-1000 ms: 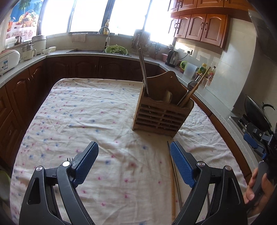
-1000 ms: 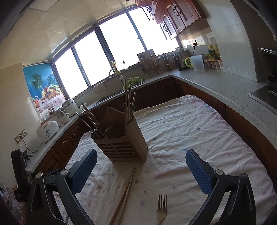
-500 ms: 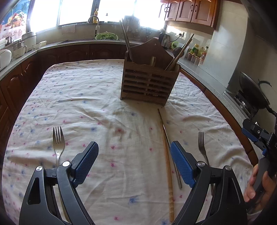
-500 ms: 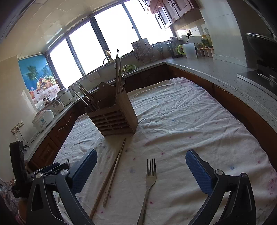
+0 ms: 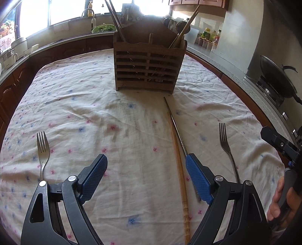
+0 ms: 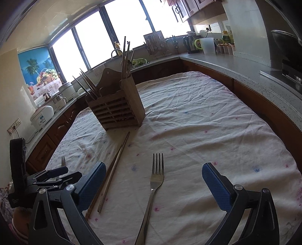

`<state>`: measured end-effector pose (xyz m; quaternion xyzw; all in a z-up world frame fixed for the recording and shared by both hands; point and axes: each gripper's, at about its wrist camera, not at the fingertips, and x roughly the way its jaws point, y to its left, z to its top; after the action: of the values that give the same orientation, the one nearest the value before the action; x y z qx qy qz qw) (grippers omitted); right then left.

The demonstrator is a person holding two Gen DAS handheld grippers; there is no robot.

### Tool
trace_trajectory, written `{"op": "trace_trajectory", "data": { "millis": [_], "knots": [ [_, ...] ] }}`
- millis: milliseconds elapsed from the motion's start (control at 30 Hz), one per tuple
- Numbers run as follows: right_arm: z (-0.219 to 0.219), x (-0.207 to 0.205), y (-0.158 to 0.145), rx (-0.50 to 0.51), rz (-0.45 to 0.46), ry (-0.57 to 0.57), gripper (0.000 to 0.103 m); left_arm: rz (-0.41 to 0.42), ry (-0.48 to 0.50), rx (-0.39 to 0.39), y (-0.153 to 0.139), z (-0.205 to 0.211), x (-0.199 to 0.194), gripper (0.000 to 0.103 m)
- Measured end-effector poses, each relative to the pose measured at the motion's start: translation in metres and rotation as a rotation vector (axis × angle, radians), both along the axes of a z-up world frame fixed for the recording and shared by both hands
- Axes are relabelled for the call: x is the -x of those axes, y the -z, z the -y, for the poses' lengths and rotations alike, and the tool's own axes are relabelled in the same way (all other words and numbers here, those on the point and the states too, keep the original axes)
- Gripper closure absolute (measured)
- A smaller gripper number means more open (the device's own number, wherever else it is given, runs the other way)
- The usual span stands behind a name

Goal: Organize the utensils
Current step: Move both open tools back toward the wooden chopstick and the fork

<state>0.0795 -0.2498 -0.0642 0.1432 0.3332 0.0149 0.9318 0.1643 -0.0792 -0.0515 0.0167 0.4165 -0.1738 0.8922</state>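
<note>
A slatted wooden utensil holder (image 5: 148, 65) (image 6: 118, 111) stands on the cloth-covered table (image 5: 113, 113), with chopsticks and a spoon sticking out of it. In front of it lie a wooden chopstick (image 5: 178, 164) (image 6: 105, 177) and a metal chopstick (image 5: 179, 137) (image 6: 111, 173) side by side. One fork (image 5: 43, 150) (image 6: 63, 161) lies at the left, another fork (image 5: 227, 150) (image 6: 153, 188) at the right. My left gripper (image 5: 146, 165) hangs open over bare cloth, the wooden chopstick just inside its right pad. My right gripper (image 6: 153, 174) is open, and the right fork's tines lie between its fingers.
Dark wood cabinets and a grey counter (image 6: 236, 62) ring the table. A sink (image 5: 90, 14), rice cooker (image 6: 42, 116), kettle (image 6: 190, 44) and jars stand on it. A black wok (image 5: 277, 77) sits on the stove at right. A person's hand (image 5: 281, 199) holds the right gripper's handle.
Both grippers have sunk and tipped down toward the table. The forks and the chopsticks' full length have come into view, and the holder has slid up the frame.
</note>
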Motion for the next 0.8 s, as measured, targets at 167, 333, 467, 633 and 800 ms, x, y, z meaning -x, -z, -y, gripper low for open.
{"op": "trace_trajectory", "data": {
  "millis": [167,333,467,633,800],
  "knots": [
    [0.004,-0.009,0.007,-0.005,-0.032,-0.001,0.023,-0.029,0.05,-0.026,0.005,0.016,-0.013,0.028],
    [0.009,-0.018,0.017,-0.025,-0.075,0.002,0.046,-0.059,0.101,-0.083,0.017,0.038,-0.026,0.052],
    [0.01,-0.025,0.025,-0.032,-0.105,-0.004,0.051,-0.088,0.132,-0.106,0.028,0.051,-0.036,0.062],
    [0.004,-0.04,0.035,-0.022,-0.148,-0.023,0.052,-0.075,0.135,-0.13,0.029,0.057,-0.049,0.062],
    [0.001,-0.056,0.045,-0.005,-0.179,-0.033,0.053,-0.077,0.141,-0.135,0.028,0.059,-0.067,0.062]
  ]
}}
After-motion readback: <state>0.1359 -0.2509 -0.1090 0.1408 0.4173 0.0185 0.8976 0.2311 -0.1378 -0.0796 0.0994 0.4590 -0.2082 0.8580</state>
